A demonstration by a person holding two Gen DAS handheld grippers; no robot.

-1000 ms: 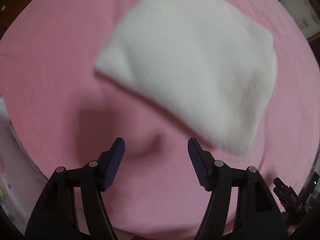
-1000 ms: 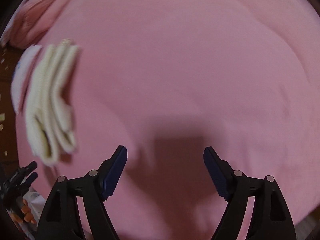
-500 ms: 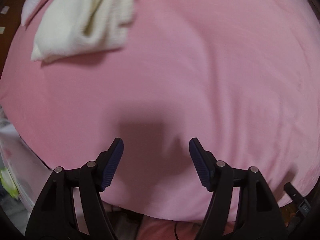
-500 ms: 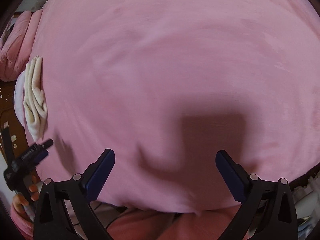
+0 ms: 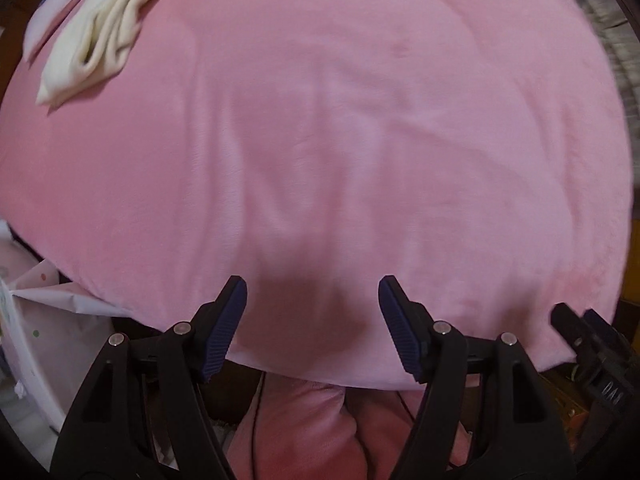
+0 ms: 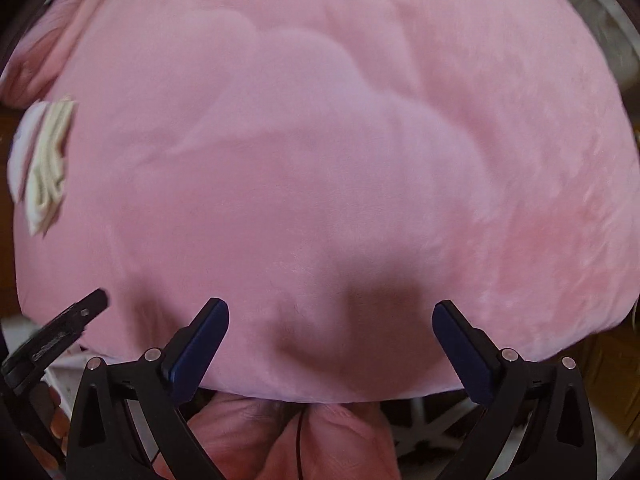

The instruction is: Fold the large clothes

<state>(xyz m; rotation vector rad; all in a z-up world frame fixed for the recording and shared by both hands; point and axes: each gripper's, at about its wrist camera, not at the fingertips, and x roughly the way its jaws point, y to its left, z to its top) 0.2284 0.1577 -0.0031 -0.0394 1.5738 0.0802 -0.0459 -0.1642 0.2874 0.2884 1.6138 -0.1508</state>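
A big pink plush blanket-covered bed [image 5: 360, 140] fills both views. The folded cream-white fleece garment [image 5: 100, 36] sits way off at the far left edge of it, well apart from both sets of jaws. The left gripper [image 5: 312, 292] has its jaws spread and holding nothing, hovering over the near edge. The right gripper [image 6: 330, 308] is spread even wider, also empty. The right view catches the other tool's black tip [image 6: 76, 314] at lower left; the left view shows the garment's stacked folds more clearly.
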